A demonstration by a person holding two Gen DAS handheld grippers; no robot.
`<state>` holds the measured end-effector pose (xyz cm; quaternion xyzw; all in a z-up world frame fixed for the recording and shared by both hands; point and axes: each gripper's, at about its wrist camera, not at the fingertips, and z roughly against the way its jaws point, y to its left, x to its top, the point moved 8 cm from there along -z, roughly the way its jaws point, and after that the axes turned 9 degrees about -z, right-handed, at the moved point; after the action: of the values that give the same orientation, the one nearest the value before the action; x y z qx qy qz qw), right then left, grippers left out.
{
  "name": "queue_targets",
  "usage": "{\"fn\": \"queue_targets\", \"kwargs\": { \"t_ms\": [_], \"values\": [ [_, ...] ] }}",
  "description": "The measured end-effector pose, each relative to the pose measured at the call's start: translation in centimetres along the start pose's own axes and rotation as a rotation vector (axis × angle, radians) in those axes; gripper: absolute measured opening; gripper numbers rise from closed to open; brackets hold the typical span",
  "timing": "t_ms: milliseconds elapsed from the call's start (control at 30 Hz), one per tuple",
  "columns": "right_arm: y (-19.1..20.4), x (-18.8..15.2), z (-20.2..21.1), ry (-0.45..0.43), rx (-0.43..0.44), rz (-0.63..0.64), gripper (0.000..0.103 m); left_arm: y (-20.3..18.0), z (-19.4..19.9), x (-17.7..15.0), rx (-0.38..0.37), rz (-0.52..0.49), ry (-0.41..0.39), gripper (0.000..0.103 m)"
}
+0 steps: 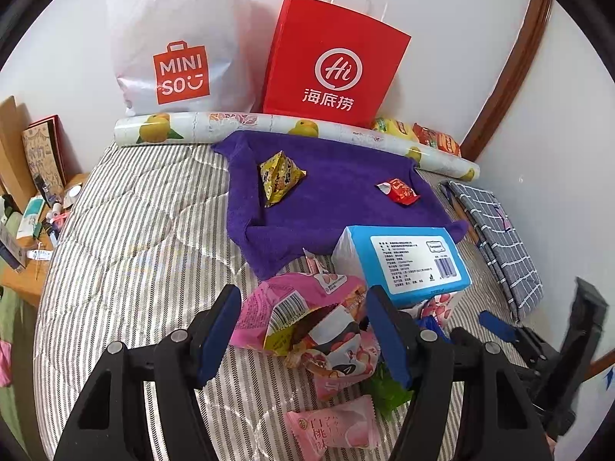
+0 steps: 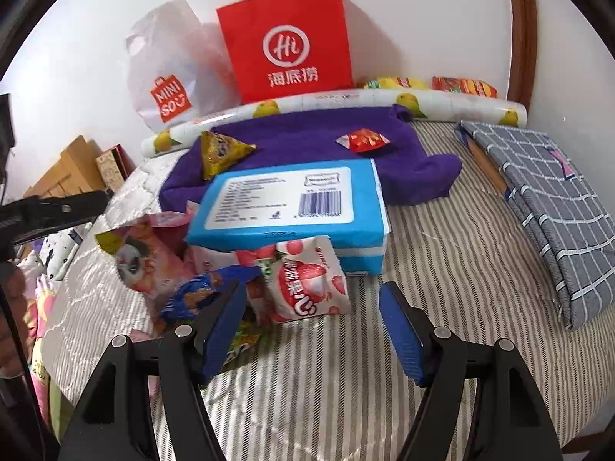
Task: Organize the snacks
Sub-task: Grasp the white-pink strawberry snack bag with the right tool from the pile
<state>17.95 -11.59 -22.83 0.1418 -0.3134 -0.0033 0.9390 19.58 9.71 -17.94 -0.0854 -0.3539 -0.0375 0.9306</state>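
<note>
Left gripper [image 1: 303,336] fingers straddle the crumpled pink foil snack bag [image 1: 307,319], unclenched, likely readying a pick. Right gripper [image 2: 313,330] fingers stand released near the white lychee-print pouch [image 2: 307,280]. At twelve o'clock, two sorted snacks lie on the purple towel [image 1: 338,192] on the striped bed [image 1: 127,249].

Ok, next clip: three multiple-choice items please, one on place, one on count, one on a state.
1. Where does the blue tissue pack rest?
A. on the snack pile
B. inside the red paper bag
C. on the grey checked cloth

2. How many snack packets lie on the purple towel?
A. none
B. two
C. five

3. The left hand-held gripper is:
A. clamped on the towel
B. open around the pink snack bag
C. out of view

Key: A, its near edge sits on packets; B, one yellow, one red; B, pads stand either side, not pressing.
</note>
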Motion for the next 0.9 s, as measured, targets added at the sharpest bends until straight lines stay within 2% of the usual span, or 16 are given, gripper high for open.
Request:
{"fn": "queue_targets", "kwargs": {
  "t_ms": [233, 400, 600, 667, 767, 867, 900],
  "values": [
    [-0.8, -0.5, -3.0, 0.063, 0.008, -0.018, 0.072, 0.4, 0.1, 0.3, -0.007, 0.001, -0.007, 0.066],
    [-0.1, -0.9, -3.7, 0.101, 0.086, -0.032, 0.072, 1.2, -0.1, -0.1, -0.008, 0.008, 0.007, 0.066],
    [1.0, -1.0, -4.2, 0.084, 0.104, -0.003, 0.083, 1.8, 0.2, -0.5, -0.013, 0.028, 0.011, 0.066],
    [1.1, -0.8, -4.4, 0.079, 0.11, -0.013, 0.083, 1.9, 0.3, -0.8, -0.011, 0.03, 0.016, 0.066],
    [1.0, -0.8, -5.1, 0.104, 0.129, -0.027, 0.089, 1.6, 0.3, -1.2, -0.012, 0.021, 0.02, 0.066],
    [1.0, -1.0, -5.7, 0.124, 0.151, -0.013, 0.089, 1.4, 0.5, -1.5, -0.02, 0.024, 0.023, 0.066],
    [0.9, -1.1, -5.7, 0.127, 0.159, -0.01, 0.086, 1.4, 0.6, -1.6, -0.022, 0.027, 0.024, 0.066]
  ]
}}
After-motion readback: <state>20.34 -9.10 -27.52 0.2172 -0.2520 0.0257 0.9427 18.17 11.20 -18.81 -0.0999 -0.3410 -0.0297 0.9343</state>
